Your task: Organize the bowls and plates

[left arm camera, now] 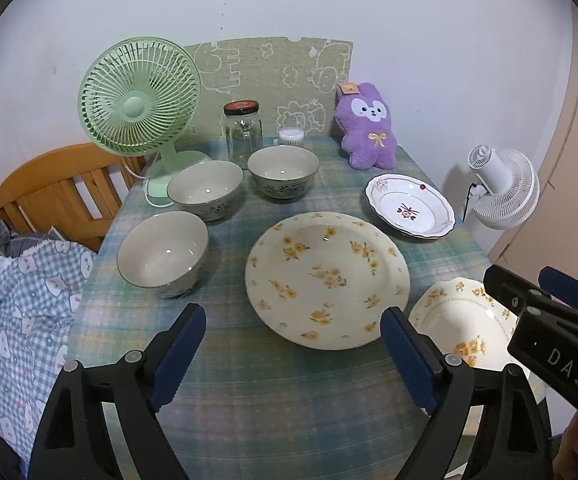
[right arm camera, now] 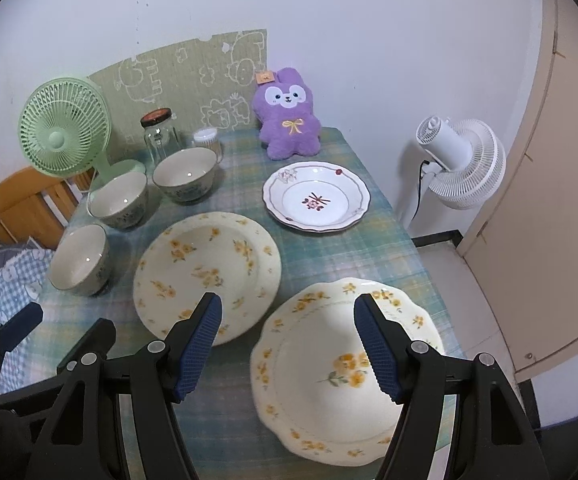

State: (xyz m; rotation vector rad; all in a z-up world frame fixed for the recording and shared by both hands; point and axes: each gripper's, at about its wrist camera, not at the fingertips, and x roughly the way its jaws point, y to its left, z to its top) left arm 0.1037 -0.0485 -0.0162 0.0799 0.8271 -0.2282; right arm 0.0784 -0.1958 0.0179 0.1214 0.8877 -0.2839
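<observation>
three bowls [left arm camera: 163, 255] sit empty beside an empty glass jar [left arm camera: 243, 131].

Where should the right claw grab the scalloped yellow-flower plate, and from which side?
Grip the scalloped plate by its near rim, coming in low from the table's front edge: it lies flat, so only the raised rim gives the open right claw something to pinch.

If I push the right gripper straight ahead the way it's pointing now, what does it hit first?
Most likely the scalloped yellow-flowered plate. The right gripper is open and empty, angled down with the plate's bowl directly between its fingers. Depth is unclear, so it may land nearer the plate's far rim.
</observation>
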